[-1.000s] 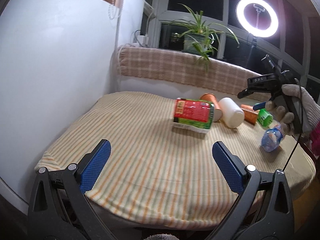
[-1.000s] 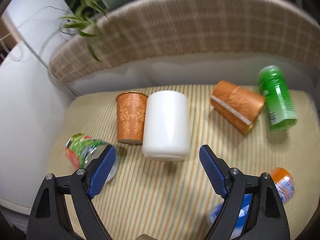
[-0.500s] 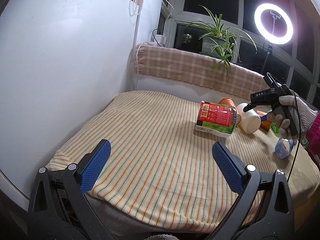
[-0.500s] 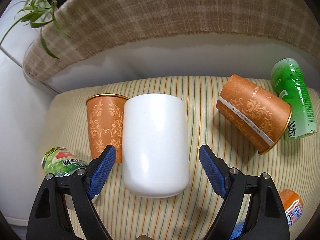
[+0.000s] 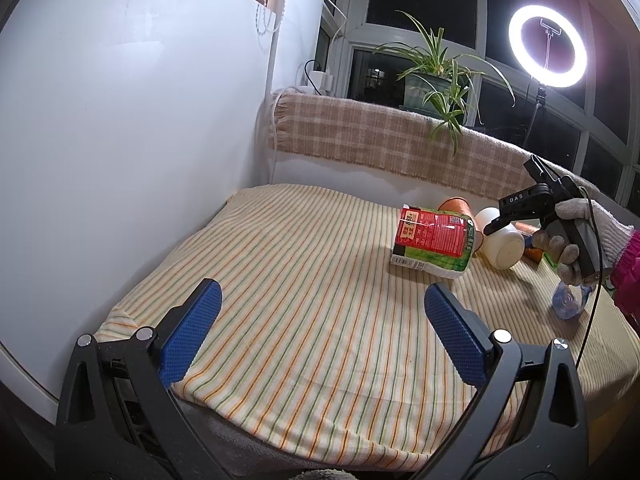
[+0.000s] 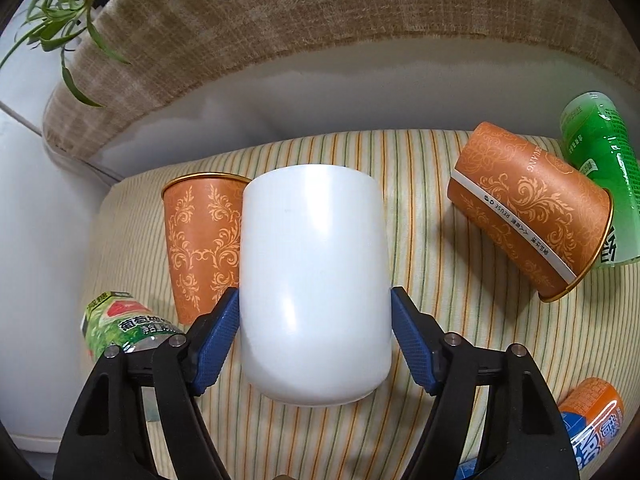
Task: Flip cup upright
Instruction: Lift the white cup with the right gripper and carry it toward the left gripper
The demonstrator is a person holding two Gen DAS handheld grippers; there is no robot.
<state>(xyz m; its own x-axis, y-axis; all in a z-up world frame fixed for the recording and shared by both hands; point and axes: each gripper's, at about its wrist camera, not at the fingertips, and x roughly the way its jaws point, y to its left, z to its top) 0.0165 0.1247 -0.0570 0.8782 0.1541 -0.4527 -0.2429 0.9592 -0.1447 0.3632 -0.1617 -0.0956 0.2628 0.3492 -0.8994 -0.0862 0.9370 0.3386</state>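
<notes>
Across the striped desk (image 6: 420,168), toppled drinkware: white cup (image 6: 314,280) on its side at centre, open mouth toward 6 o'clock, an orange patterned cup (image 6: 202,236) touching it at 9 o'clock, another orange cup (image 6: 532,210) well apart at 2 o'clock. Half a second ago wide open and short of the cup; now right gripper (image 6: 314,334) pressed in on both flanks, blue fingers (image 6: 218,338) apparently gripping it, so probably ready for lifting and tipping upright. Left gripper (image 5: 320,332) idle at the near edge, fingers spread, empty.

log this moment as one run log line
phase: grasp | right gripper: closed on white cup, lying sideways | left gripper: open, idle
</notes>
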